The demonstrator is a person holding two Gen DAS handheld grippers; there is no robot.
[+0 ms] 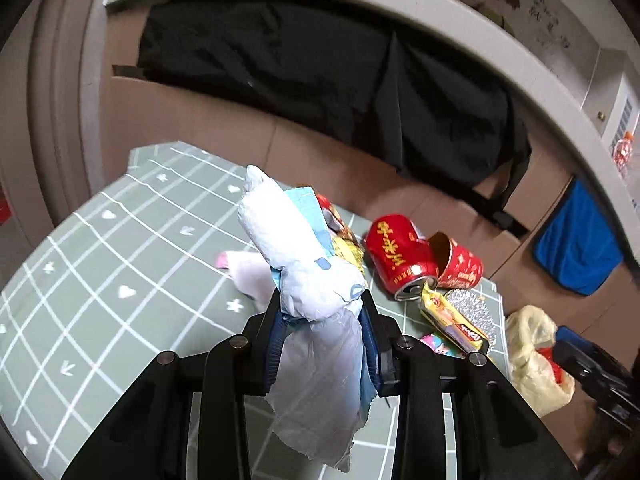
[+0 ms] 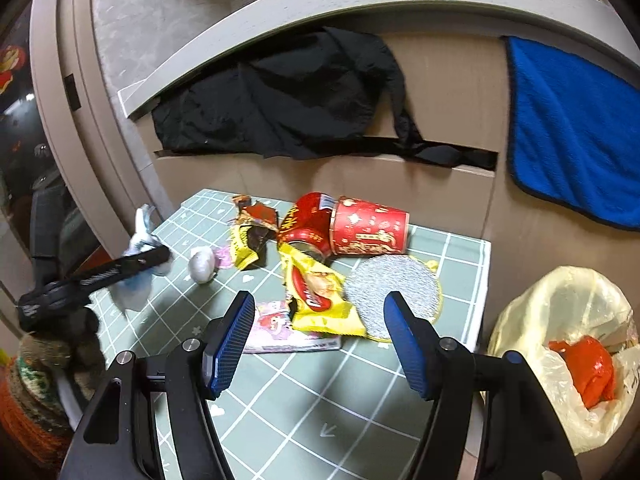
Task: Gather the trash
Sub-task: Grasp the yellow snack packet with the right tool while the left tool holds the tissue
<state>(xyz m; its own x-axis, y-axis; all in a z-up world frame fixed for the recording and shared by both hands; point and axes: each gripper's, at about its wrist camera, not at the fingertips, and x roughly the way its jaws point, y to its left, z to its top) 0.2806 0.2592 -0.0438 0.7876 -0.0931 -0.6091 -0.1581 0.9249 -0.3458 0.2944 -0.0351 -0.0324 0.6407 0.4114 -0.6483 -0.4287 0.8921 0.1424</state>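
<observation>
My left gripper [image 1: 322, 308] is shut on a crumpled white and light-blue wrapper [image 1: 296, 256], held above the green checked table [image 1: 100, 280]; it also shows in the right wrist view [image 2: 138, 258] at the table's left edge. My right gripper [image 2: 320, 312] is open and empty above the table's front. Ahead of it lie a yellow snack wrapper [image 2: 320, 296], a pink packet [image 2: 280, 332], a crushed red can [image 2: 304, 226], a red paper cup [image 2: 370, 226] on its side, and a brown and yellow wrapper [image 2: 250, 236]. A yellowish trash bag [image 2: 568, 344] holding something orange stands right of the table.
A silver round scouring pad [image 2: 392, 294] lies near the table's right edge. A small white crumpled ball [image 2: 202, 264] lies at left. Cardboard boxes [image 2: 440, 100] with a black cloth [image 2: 280, 100] and a blue towel [image 2: 572, 132] stand behind the table.
</observation>
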